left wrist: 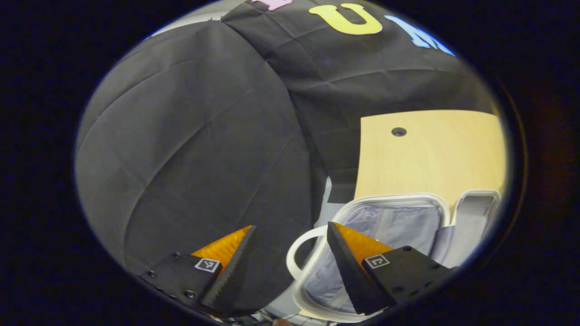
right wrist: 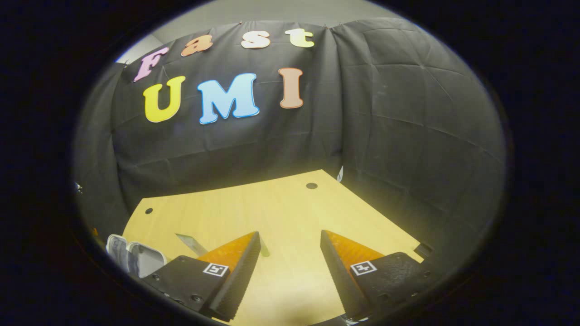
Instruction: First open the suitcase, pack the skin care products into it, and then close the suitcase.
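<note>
In the left gripper view the suitcase [left wrist: 403,224] lies open at the lower right, with a white rim, pale grey lining and a white handle [left wrist: 297,251] on its near side. Its lid [left wrist: 473,217] stands up at the far right. My left gripper [left wrist: 291,226] is open and holds nothing, hovering over the suitcase's handle end. In the right gripper view my right gripper [right wrist: 290,233] is open and holds nothing above the wooden table [right wrist: 281,203]. A slim pale item [right wrist: 191,244] lies on the table, partly hidden behind one finger. The suitcase [right wrist: 136,256] shows at the lower left.
The light wooden table [left wrist: 430,149] has small round holes [right wrist: 311,185] near its far edge. Black cloth walls close the booth on the back and both sides, right behind the table's edges. A small dark object [right wrist: 423,250] sits at the table's right edge.
</note>
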`<action>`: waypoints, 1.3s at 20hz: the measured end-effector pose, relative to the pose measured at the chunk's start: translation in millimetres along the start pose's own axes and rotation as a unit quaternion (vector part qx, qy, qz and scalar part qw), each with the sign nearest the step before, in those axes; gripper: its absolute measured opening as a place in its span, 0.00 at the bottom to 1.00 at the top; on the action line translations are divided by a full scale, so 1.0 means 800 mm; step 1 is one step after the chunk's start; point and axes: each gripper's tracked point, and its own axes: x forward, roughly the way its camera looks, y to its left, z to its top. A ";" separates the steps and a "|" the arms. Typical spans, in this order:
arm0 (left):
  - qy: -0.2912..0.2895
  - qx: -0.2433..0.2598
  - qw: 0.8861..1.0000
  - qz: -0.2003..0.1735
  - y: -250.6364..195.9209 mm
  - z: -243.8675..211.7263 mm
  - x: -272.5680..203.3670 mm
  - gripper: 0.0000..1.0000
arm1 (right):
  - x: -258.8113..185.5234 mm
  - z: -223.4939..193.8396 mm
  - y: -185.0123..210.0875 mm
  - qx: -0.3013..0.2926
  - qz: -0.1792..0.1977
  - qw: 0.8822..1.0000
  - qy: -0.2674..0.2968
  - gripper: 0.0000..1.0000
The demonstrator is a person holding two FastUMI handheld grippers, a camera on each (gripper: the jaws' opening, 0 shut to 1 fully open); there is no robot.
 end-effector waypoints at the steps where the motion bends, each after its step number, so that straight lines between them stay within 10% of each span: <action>1: -0.016 -0.011 0.999 -0.042 -0.035 0.008 -0.016 0.99 | 0.001 -0.001 0.003 -0.003 0.002 1.000 0.002 0.82; 4: -0.074 -0.025 0.976 -0.203 -0.170 0.041 -0.096 0.99 | 0.004 -0.008 0.011 -0.011 0.015 1.000 0.010 0.82; 10: -0.058 -0.008 0.887 -0.458 -0.440 0.018 -0.251 0.96 | 0.000 -0.015 0.011 -0.033 0.022 0.999 0.016 0.82; 18: -0.026 0.078 0.828 -0.555 -0.652 -0.003 -0.286 0.96 | -0.013 -0.030 -0.063 -0.029 -0.040 0.998 0.033 0.82; 26: -0.009 0.105 0.834 -0.542 -0.754 -0.008 -0.238 0.98 | -0.027 -0.041 -0.137 -0.013 -0.105 0.993 0.059 0.82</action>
